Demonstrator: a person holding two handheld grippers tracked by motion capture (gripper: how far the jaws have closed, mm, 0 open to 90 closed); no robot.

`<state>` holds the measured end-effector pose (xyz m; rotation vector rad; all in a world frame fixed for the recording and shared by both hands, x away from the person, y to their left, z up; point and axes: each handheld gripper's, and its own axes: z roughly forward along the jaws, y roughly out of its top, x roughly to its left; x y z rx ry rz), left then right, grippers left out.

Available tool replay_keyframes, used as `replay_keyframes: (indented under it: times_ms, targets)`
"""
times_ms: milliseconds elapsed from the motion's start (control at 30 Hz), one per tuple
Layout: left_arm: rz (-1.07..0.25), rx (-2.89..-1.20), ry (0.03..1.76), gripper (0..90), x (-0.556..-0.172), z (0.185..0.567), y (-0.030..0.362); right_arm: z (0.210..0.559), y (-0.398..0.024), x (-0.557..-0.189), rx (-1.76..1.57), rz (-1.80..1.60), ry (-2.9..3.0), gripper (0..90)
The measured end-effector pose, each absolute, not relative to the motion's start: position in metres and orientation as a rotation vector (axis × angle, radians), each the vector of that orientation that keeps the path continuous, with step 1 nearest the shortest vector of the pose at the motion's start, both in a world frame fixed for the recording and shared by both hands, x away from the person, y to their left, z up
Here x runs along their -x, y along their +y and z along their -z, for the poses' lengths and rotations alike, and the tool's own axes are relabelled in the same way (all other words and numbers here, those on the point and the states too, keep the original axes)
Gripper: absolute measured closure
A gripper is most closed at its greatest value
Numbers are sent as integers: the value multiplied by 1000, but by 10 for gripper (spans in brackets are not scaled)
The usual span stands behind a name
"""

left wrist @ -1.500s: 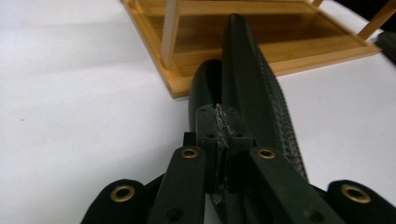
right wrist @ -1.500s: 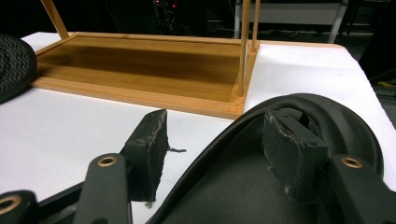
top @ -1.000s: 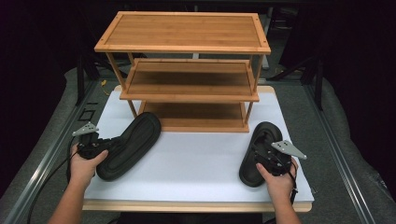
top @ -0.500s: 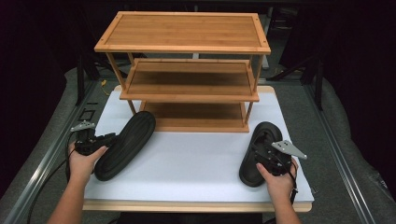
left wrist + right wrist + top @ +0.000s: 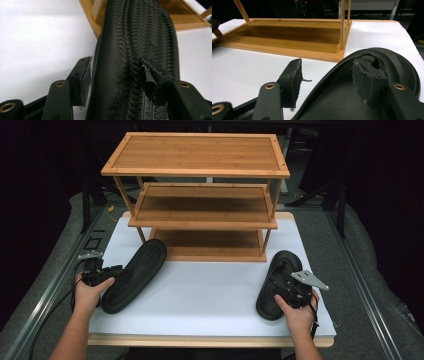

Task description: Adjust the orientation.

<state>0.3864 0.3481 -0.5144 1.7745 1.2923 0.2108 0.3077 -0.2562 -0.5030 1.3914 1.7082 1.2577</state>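
On the white surface [image 5: 210, 290], left gripper [image 5: 102, 274] is standing released, jaws just opening around the left slipper [image 5: 135, 50]; right gripper [image 5: 329, 82] is gaping astride the right slipper's [image 5: 372, 75] rim — close squarely before lifting to the rack [image 5: 200, 195]

We note a white board [image 5: 210, 290] with a light wooden edge as the work surface, resting on a grey padded table [image 5: 360, 270]. At the far half of the board stands a three-tier bamboo shelf rack [image 5: 200, 155], its bottom tier [image 5: 210, 245] directly on the white surface; all three tiers are bare. Near left, a black slipper [image 5: 135, 275] lies sole up, angled with its far end just beside the rack's left leg. Near right, a second black slipper [image 5: 277, 282] lies sole down, just beside the rack's right corner. The two lie well apart.
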Motion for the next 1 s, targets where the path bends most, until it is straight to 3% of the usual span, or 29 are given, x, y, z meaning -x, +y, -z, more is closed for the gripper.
replay_keyframes:
  times_ms: [233, 567, 1000]
  targets:
    - [-177, -1761, 1258, 497, -383, 509, 351, 502, -258, -307, -1403, -1249, 1722, 409]
    - [-113, -1741, 1155, 647, -377, 497, 342, 503, -257, -308, -1403, -1266, 1704, 408]
    - [-145, -1788, 1065, 699, -364, 479, 323, 503, -258, -308, -1408, -1268, 1713, 410]
